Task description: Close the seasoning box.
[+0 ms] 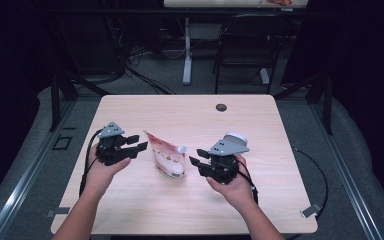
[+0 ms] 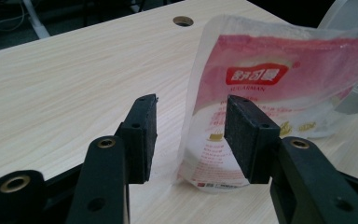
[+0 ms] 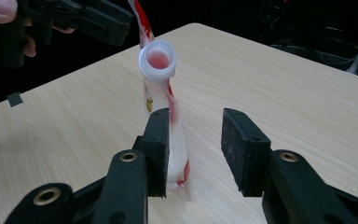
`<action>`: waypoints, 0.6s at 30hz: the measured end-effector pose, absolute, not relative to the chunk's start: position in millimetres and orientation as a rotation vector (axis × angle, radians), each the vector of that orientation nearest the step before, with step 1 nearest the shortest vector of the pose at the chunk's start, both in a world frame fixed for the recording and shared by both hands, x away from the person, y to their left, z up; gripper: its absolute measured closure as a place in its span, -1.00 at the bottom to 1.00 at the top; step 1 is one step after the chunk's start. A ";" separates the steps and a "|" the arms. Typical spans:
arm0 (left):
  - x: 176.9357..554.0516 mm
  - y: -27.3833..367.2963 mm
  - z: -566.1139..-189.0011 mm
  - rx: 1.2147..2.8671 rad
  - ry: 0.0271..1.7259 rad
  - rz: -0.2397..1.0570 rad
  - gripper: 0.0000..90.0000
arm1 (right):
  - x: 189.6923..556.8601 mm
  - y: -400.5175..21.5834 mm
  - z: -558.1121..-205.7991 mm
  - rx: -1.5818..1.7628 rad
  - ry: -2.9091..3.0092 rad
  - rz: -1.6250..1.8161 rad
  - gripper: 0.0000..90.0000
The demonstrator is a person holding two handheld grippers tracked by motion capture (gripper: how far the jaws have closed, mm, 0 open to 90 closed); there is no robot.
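Flanking upright pouch: left claw, right claw both part-open, gripping nothing.

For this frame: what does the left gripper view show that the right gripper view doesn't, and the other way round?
Left gripper view: the broad printed face of the stand-up pouch, pink with a red logo, and the round cable hole in the table.

Right gripper view: the pouch edge-on, its white spout uncapped and facing the camera, plus the left claw beyond it.

Both: the pouch upright on the wooden table, ahead of the viewing claw's parted jaws, which touch nothing.
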State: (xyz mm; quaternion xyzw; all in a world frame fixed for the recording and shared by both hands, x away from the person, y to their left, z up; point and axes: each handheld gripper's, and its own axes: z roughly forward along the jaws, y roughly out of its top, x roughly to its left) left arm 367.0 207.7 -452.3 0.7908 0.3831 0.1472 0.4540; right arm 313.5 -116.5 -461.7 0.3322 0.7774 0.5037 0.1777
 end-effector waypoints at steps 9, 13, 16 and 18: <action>374.8 198.1 -448.9 1.969 0.909 0.366 0.42 | 316.1 -113.3 -463.1 0.943 2.209 1.447 0.39; 375.7 196.1 -447.0 1.983 0.885 0.353 0.40 | 317.3 -110.6 -463.6 0.933 2.213 1.465 0.40; 375.3 195.5 -446.6 1.990 0.878 0.359 0.41 | 318.1 -108.9 -464.2 0.932 2.209 1.478 0.45; 374.8 195.4 -446.5 1.992 0.875 0.361 0.43 | 318.5 -108.1 -464.3 0.928 2.215 1.473 0.50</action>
